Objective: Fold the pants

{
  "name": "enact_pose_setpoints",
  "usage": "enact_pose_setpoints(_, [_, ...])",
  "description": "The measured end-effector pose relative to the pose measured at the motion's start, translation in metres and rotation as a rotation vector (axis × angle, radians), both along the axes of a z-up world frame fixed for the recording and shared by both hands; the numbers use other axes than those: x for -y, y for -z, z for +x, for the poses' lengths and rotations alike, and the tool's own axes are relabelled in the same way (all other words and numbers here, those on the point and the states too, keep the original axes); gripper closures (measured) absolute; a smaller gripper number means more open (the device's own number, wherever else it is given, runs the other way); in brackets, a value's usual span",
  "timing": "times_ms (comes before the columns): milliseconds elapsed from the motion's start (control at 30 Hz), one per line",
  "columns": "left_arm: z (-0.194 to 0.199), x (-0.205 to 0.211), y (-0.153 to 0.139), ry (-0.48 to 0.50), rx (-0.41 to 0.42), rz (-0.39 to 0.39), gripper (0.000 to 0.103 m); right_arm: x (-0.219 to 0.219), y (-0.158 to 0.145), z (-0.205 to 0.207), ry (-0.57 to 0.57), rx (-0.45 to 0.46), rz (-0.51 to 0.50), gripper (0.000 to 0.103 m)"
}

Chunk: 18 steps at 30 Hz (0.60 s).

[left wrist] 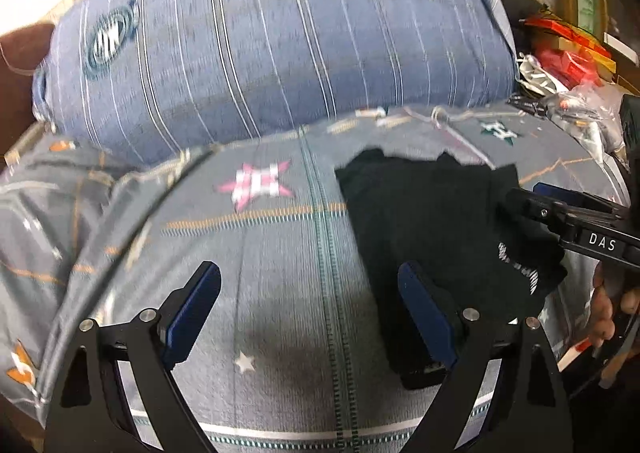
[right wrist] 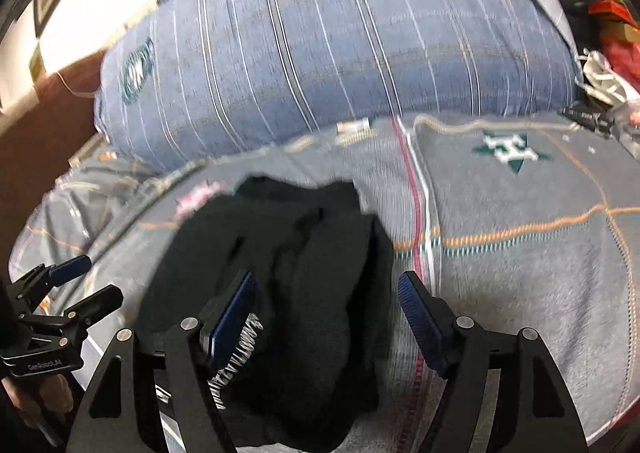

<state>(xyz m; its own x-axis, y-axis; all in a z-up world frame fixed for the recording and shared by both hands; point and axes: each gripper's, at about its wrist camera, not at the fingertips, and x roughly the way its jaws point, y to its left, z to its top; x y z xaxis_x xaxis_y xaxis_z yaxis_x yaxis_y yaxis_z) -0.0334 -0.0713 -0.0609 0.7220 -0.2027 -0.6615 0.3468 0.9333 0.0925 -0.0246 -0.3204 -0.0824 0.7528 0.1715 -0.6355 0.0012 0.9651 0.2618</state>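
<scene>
The black pants (left wrist: 432,213) lie bunched in a folded heap on the grey star-patterned bedcover (left wrist: 280,237), with white lettering near their right edge. My left gripper (left wrist: 308,273) is open over the bedcover; its right finger stands at the heap's left edge and nothing lies between its pads. From the right, my right gripper (left wrist: 524,193) reaches over the pants. In the right wrist view the pants (right wrist: 304,253) lie under and between the fingers of my right gripper (right wrist: 326,279), which is open with its pads apart from the cloth. My left gripper (right wrist: 98,279) shows at the left.
A big blue striped pillow (left wrist: 280,45) (right wrist: 320,33) fills the back of the bed. Red packets and plastic clutter (left wrist: 568,53) sit at the far right. A person's hand (left wrist: 604,317) holds the right gripper's handle. The bedcover (right wrist: 520,233) spreads flat to the right of the pants.
</scene>
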Motion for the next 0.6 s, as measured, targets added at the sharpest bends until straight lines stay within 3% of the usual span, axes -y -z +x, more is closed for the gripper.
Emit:
enact_pose_setpoints(167, [-0.005, 0.006, -0.011, 0.009, 0.042, 0.028, 0.011, 0.001, -0.013, -0.006, 0.021, 0.078, -0.025, 0.028])
enact_pose_setpoints(233, [-0.004, 0.007, -0.012, 0.005, 0.043, 0.037, 0.011, 0.002, -0.014, -0.006, 0.022, 0.076, -0.024, 0.033])
enact_pose_setpoints(300, [-0.004, 0.008, -0.012, 0.002, 0.046, 0.043, 0.011, 0.003, -0.014, -0.005, 0.028, 0.076, -0.028, 0.057])
enact_pose_setpoints(400, [-0.004, 0.008, -0.011, -0.004, 0.045, 0.044, 0.011, 0.005, -0.015, -0.006, 0.036, 0.084, -0.037, 0.075])
enact_pose_setpoints(600, [-0.002, 0.011, -0.007, -0.007, 0.032, 0.053, 0.011, 0.002, -0.013, -0.005, 0.029, 0.078, -0.043, 0.076])
